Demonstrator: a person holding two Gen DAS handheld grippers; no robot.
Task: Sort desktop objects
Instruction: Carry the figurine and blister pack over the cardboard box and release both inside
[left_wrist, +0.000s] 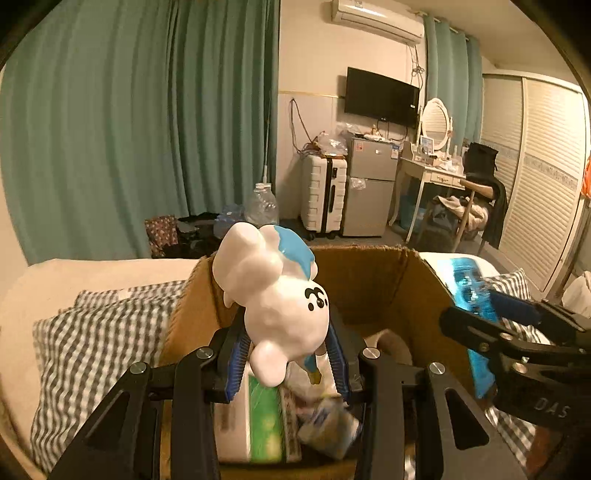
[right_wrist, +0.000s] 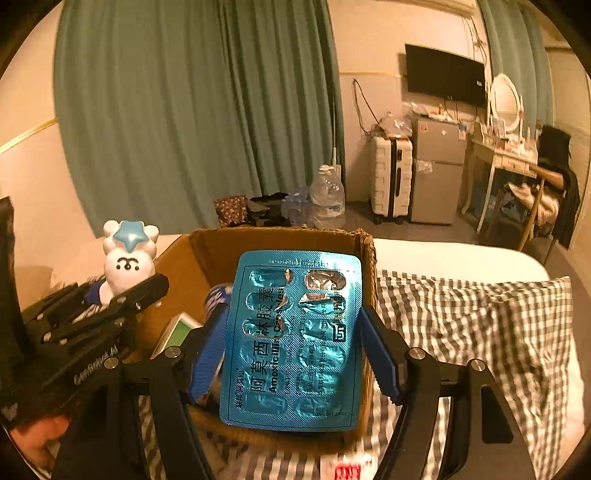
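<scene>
My left tongs (left_wrist: 286, 363) clasp a white bear figurine (left_wrist: 277, 295), my right tongs (right_wrist: 291, 354) a blue pill blister (right_wrist: 295, 339), both above the part-filled cardboard box (left_wrist: 369, 280), drops pending.

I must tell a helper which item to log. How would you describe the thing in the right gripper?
Find the cardboard box on the checked bedding. Above it, the right gripper holds a flat blue foil blister pack upright. Unlike the white bear figurine beside it, it is thin, shiny and printed, with some pockets torn open.
</scene>
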